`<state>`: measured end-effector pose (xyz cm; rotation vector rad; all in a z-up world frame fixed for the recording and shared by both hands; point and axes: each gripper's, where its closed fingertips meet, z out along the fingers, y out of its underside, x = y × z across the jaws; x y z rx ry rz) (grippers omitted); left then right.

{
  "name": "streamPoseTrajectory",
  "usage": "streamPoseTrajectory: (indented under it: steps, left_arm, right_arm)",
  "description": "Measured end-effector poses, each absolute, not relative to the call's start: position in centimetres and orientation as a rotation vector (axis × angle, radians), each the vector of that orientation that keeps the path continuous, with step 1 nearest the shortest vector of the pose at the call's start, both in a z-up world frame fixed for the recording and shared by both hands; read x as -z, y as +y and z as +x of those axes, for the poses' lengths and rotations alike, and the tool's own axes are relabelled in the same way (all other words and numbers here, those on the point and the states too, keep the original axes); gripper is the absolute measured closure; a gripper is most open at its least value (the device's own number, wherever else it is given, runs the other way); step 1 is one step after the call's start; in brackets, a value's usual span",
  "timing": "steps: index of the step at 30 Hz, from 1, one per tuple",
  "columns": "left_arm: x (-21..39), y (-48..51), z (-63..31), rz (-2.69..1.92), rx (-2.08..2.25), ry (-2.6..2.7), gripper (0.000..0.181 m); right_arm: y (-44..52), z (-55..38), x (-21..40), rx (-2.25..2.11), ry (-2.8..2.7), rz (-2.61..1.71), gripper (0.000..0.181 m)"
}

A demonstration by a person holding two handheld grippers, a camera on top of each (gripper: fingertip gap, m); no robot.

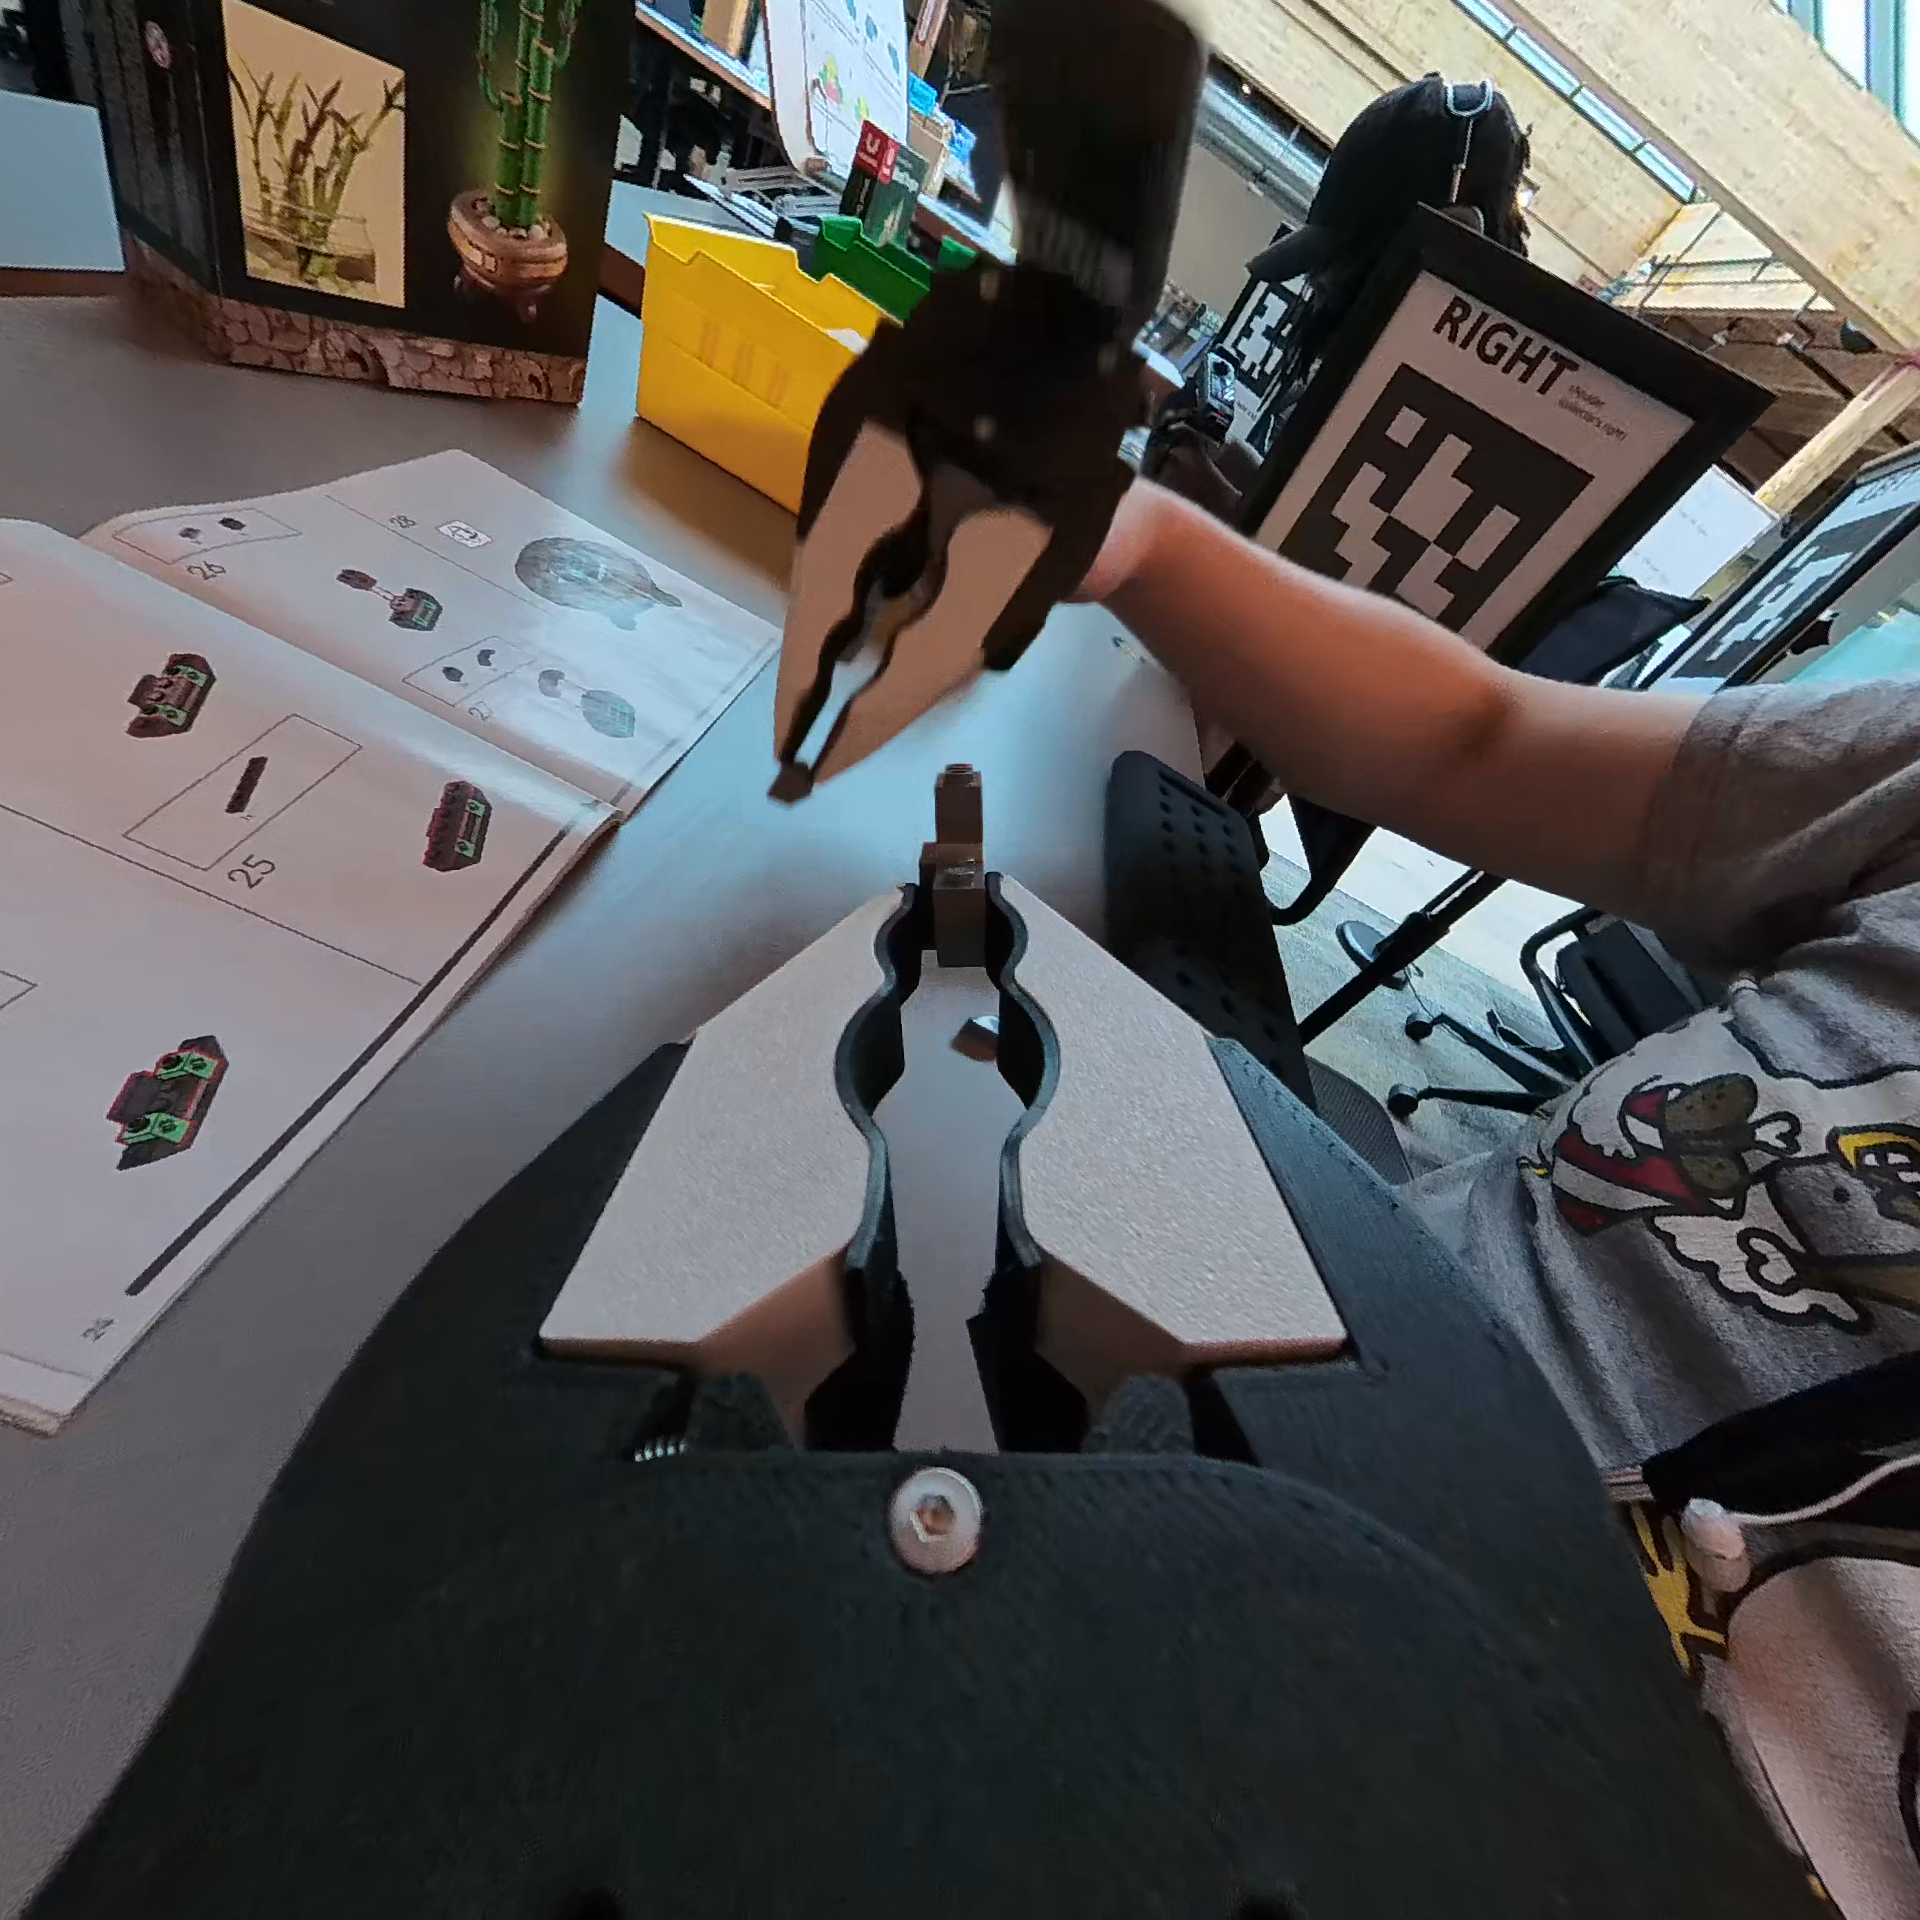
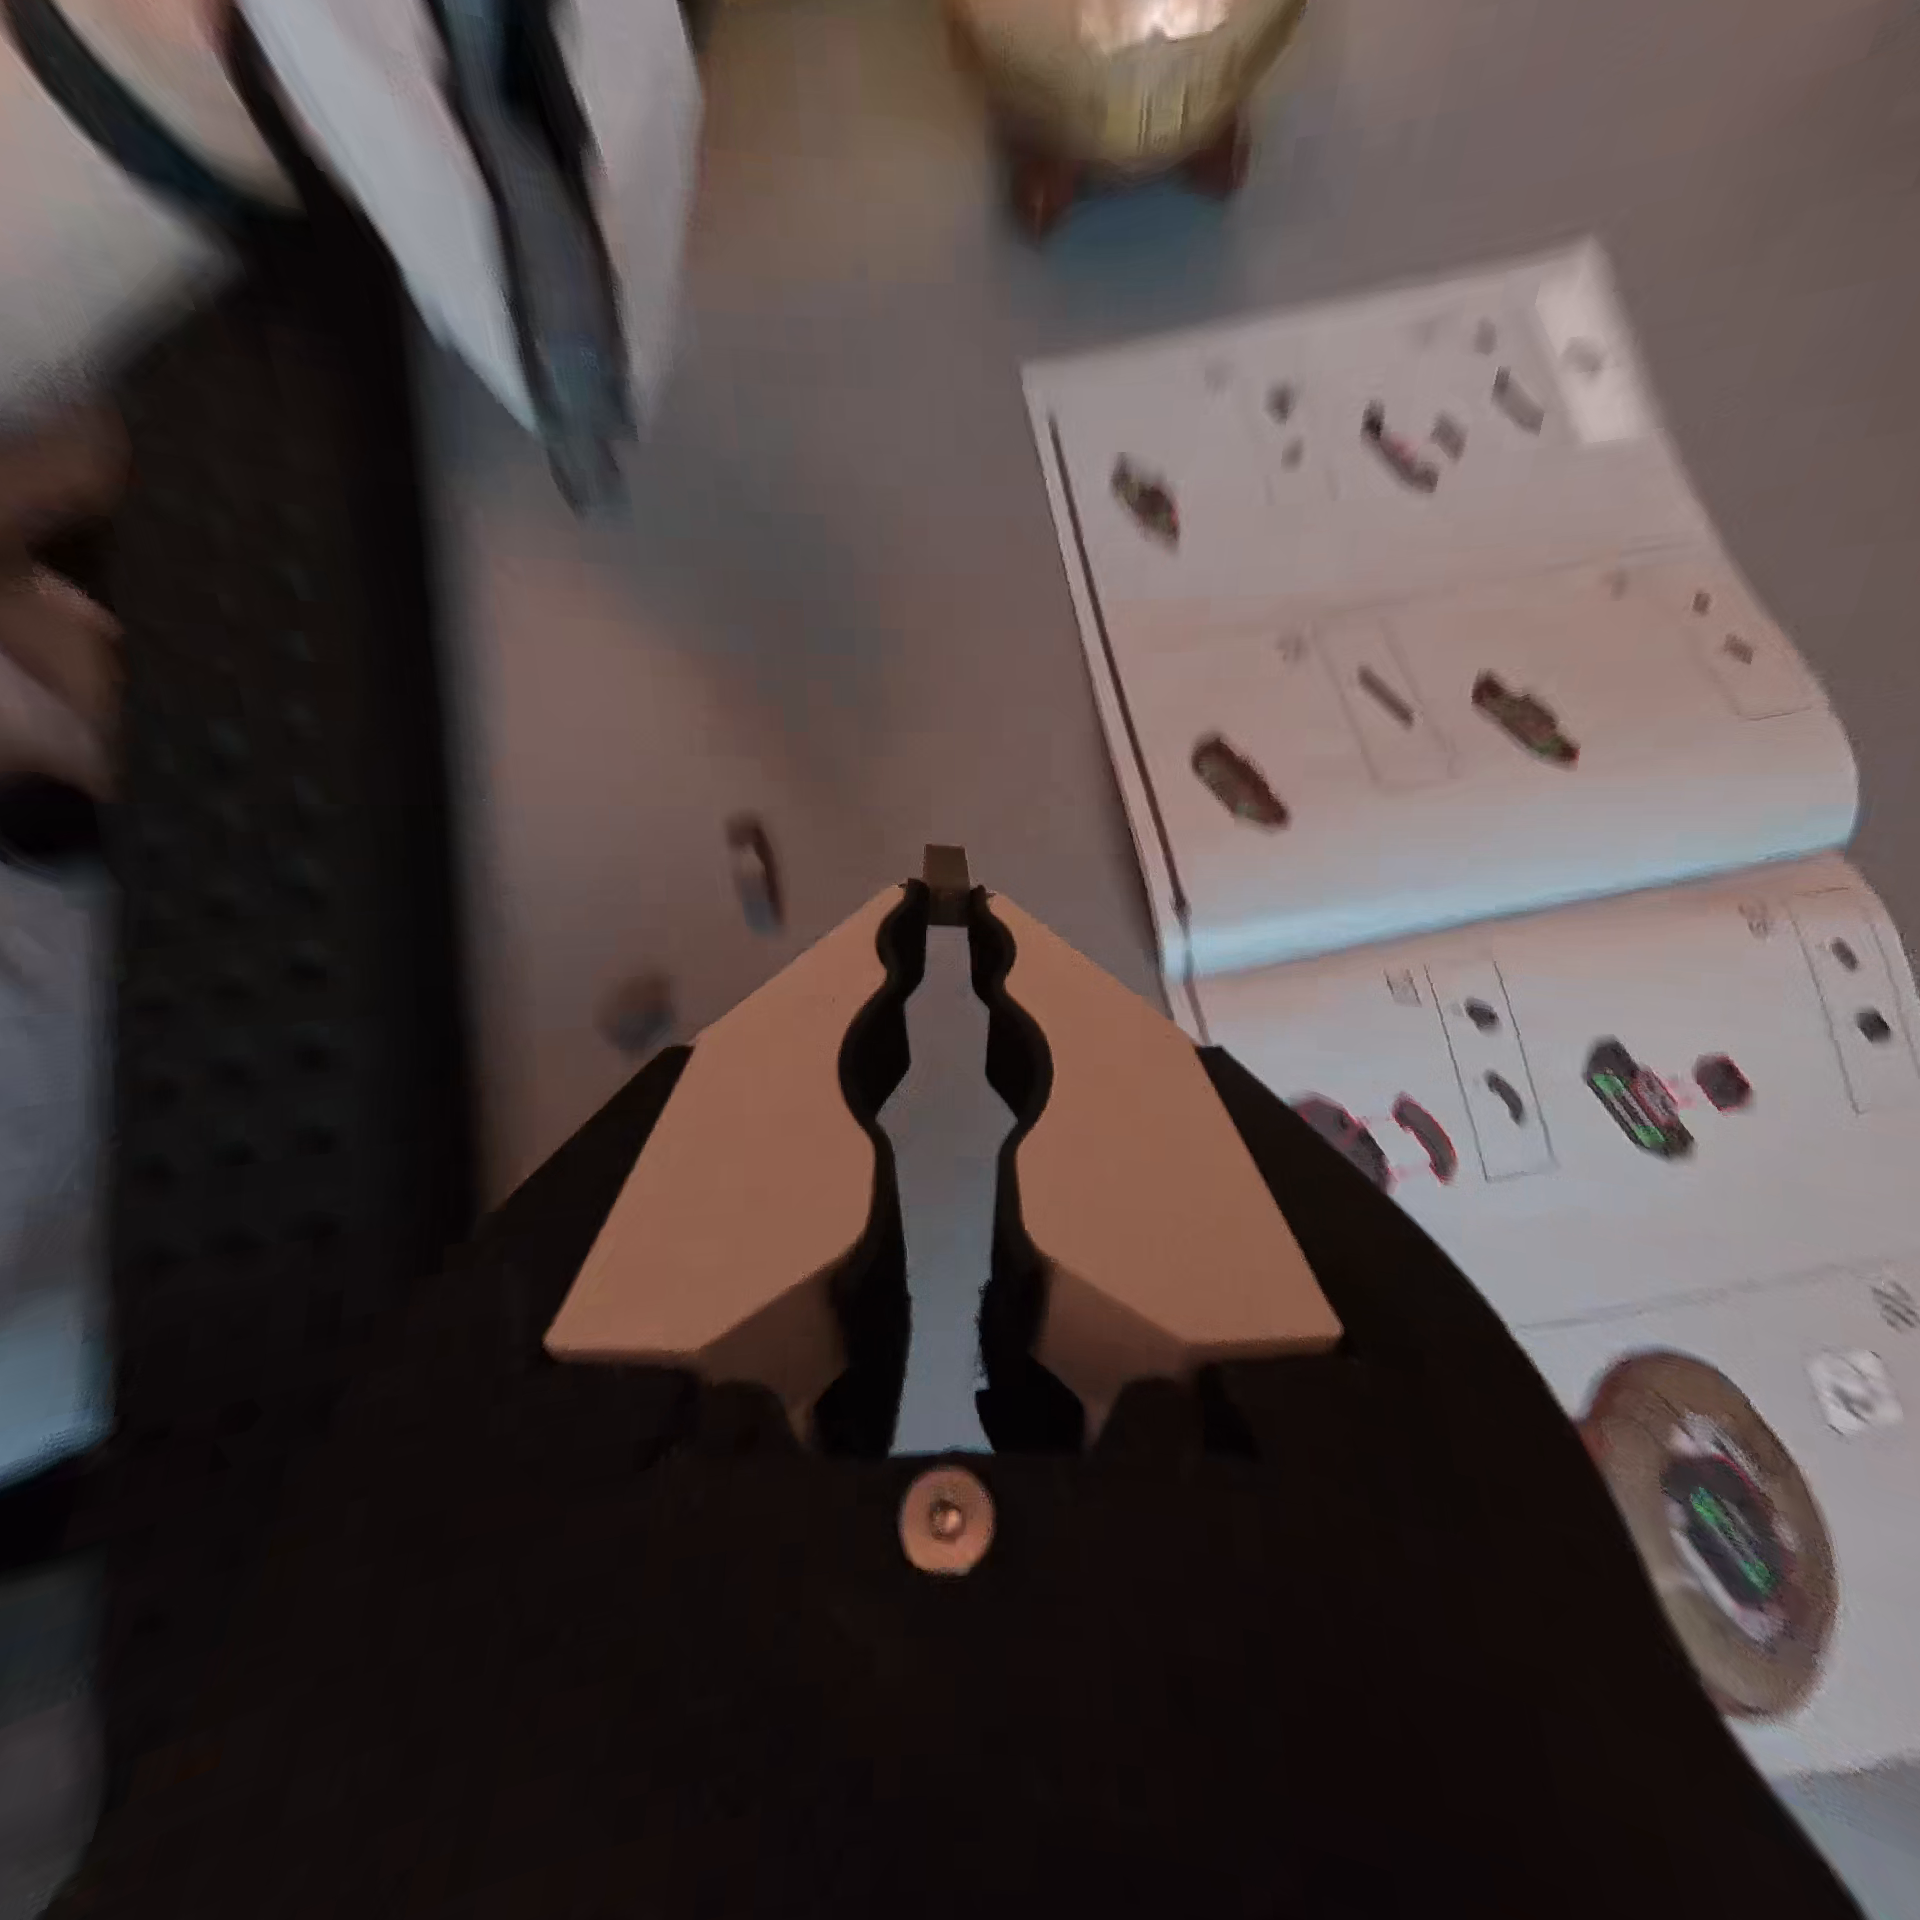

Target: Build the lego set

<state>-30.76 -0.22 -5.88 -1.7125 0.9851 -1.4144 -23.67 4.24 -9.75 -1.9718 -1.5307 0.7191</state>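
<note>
One grey worktop (image 1: pixel 675 935) carries one open instruction booklet (image 1: pixel 260 831) at 9 o'clock in the left wrist view, one lego box (image 1: pixel 364 187) printed with a bamboo plant at 11 o'clock, and one yellow bin (image 1: pixel 748 353) just right of the box. Two tools show. The left tool (image 1: pixel 953 914) points to 12 o'clock, its tips closed to a narrow gap on a brown lego assembly (image 1: pixel 958 862), a small stepped stack with a stud on top, raised over the worktop. The right tool (image 1: pixel 805 764), held on a bare forearm (image 1: pixel 1351 675) coming in from 3 o'clock, points down toward 6 o'clock and pinches one small brown piece (image 1: pixel 792 781) at its tips, near the assembly but apart from it. One loose small piece (image 1: pixel 977 1037) lies on the worktop between the left tool's fingers. The right wrist view is blurred.
</note>
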Motion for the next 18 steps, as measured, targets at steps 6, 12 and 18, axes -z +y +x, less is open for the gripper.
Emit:
streamPoseTrajectory:
  steps: [6, 12, 18]
  left_arm:
    - [5.8, -1.3, -30.2, -1.699, 1.42, 1.049, 0.172]
    - [5.0, -2.2, -30.0, -1.621, 1.343, 1.125, 0.172]
    - [4.1, -2.3, -30.3, -1.584, 1.359, 1.105, 0.172]
  right_arm:
    - [0.7, -31.0, -0.3, -1.159, -1.353, -1.948, 0.175]
    - [-0.9, -32.8, 2.8, -0.918, -1.664, -2.051, 0.175]
    - [-1.2, -32.8, 2.2, -0.883, -1.697, -2.089, 0.175]
